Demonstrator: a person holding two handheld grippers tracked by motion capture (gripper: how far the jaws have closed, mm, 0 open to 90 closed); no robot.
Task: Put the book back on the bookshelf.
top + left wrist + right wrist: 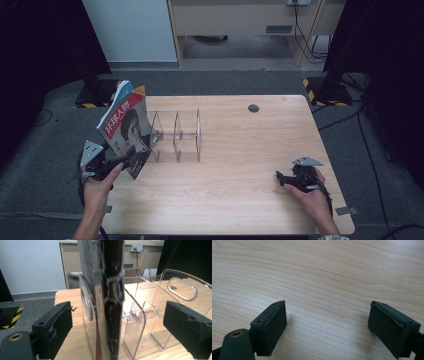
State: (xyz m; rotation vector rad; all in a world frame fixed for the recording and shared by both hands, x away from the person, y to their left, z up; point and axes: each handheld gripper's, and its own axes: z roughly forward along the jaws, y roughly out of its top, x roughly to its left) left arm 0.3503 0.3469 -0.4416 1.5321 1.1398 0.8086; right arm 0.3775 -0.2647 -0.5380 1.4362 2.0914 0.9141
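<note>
The left tongs (117, 322) stand open around a magazine (126, 132) (upright beside the clear acrylic rack (177, 136)), while the right tongs (335, 327) gape over bare tabletop (240, 165).

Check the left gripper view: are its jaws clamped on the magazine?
No: the left gripper stands wide open, with the magazine edge-on between both pads, touching neither.
</note>
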